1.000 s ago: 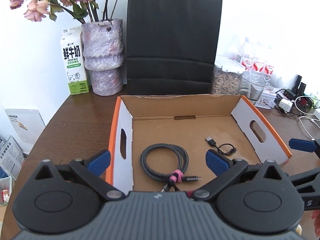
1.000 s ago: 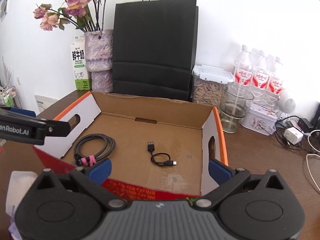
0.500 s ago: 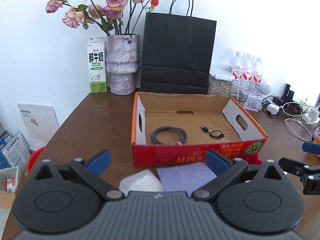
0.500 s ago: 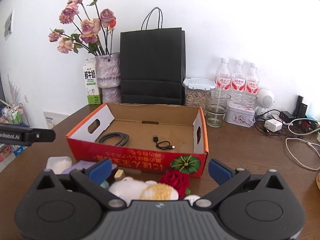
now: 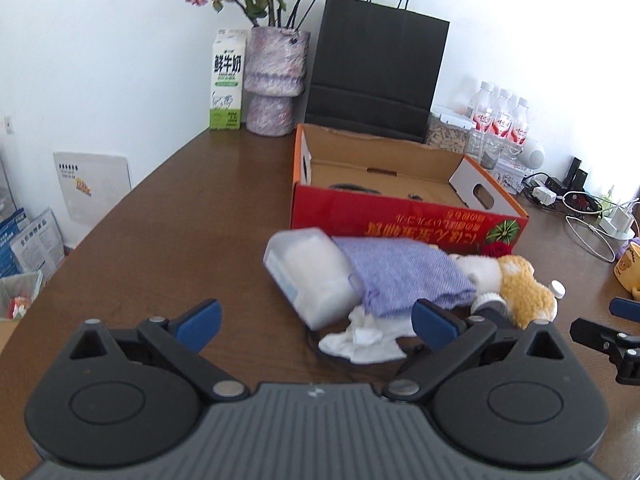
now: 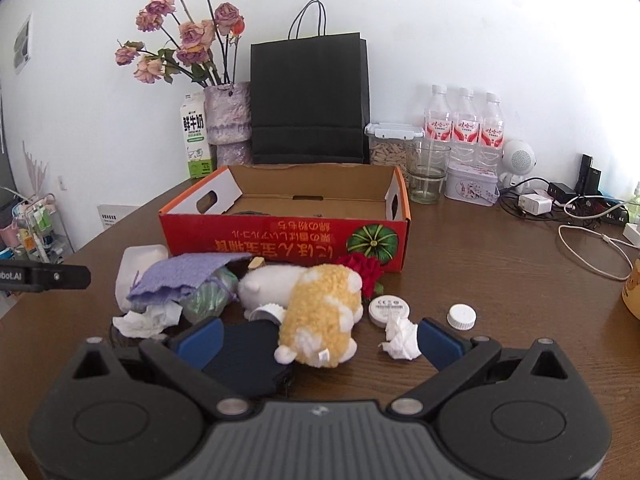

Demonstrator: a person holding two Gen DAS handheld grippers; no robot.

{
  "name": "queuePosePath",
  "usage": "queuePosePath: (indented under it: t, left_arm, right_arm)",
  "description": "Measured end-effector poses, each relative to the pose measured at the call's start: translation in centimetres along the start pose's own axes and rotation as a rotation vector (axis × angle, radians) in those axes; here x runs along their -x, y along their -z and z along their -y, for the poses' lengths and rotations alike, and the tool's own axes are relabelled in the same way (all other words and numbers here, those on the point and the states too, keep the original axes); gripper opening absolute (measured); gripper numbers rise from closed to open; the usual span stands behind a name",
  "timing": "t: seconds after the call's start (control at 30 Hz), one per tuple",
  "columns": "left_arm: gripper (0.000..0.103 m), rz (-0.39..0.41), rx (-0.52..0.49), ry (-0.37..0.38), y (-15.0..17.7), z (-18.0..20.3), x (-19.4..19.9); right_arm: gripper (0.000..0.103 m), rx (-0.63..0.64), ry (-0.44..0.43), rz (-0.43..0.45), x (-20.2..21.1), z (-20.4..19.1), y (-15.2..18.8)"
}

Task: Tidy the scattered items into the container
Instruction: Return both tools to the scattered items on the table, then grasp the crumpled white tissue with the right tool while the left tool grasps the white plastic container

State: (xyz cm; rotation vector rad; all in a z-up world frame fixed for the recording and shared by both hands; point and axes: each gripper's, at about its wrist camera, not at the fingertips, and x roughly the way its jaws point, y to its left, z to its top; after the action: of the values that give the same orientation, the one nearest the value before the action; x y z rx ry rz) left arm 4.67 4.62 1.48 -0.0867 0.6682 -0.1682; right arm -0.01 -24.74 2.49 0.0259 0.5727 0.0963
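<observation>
An open red cardboard box [image 5: 404, 224] [image 6: 280, 240] stands mid-table with two dark cables lying inside, barely visible over its wall. In front of it lies a pile: a clear plastic tub [image 5: 308, 276] [image 6: 136, 268], a purple cloth [image 5: 400, 276] [image 6: 184, 276], a white and yellow plush toy [image 6: 316, 312] [image 5: 516, 288], a red rose [image 6: 364, 272], crumpled tissues [image 6: 400, 338] [image 5: 360, 340], a dark flat pouch [image 6: 248, 360], a round white disc [image 6: 388, 310] and a white cap [image 6: 462, 316]. My left gripper [image 5: 316, 318] is open, near the tub. My right gripper [image 6: 318, 338] is open, straddling the plush toy.
Along the wall stand a milk carton [image 5: 227, 86], a vase of dried roses [image 5: 276, 84], a black paper bag [image 5: 376, 76], water bottles [image 6: 462, 124], a glass [image 6: 428, 176] and a tin [image 6: 472, 188]. Chargers and cables [image 6: 580, 208] lie right; a yellow mug [image 5: 628, 268] sits at the table's right edge.
Both grippers have pulled back from over the box toward the table's near side, bringing the pile of items in front of the box into view. Both stay open and empty.
</observation>
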Motion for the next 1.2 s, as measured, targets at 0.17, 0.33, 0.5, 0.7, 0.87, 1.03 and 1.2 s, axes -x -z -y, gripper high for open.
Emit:
queuePosePath:
  t: [0.17, 0.33, 0.5, 0.7, 0.87, 1.03, 1.2]
  left_arm:
    - [0.103, -0.019, 0.054, -0.024, 0.9, -1.2, -0.1]
    - [0.103, -0.026, 0.055, -0.046, 0.4, -1.3, -0.8]
    - [0.103, -0.045, 0.054, -0.058, 0.0, -1.1, -2.1]
    - [0.103, -0.078, 0.074, -0.094, -0.4, -1.5, -3.9]
    - [0.103, -0.090, 0.081, -0.126, -1.0, -1.8, -5.2]
    - [0.103, -0.102, 0.081, -0.144, -1.5, -1.7, -6.2]
    - [0.103, -0.112, 0.085, -0.156, -1.9, -1.7, -7.1]
  right_arm:
    - [0.103, 0.013, 0.019, -0.033, -0.1, 0.3, 1.7]
    - [0.103, -0.003, 0.036, -0.052, -1.1, 1.4, 1.7]
    - [0.103, -0.007, 0.043, -0.070, -2.0, 2.5, 1.8]
    - [0.103, -0.011, 0.092, -0.104, -3.8, 4.6, 2.0]
    - [0.094, -0.006, 0.119, -0.133, -5.7, 6.2, 2.0]
    - [0.086, 0.003, 0.130, -0.155, -7.6, 7.1, 1.7]
    - [0.075, 0.007, 0.125, -0.163, -9.3, 7.5, 1.1]
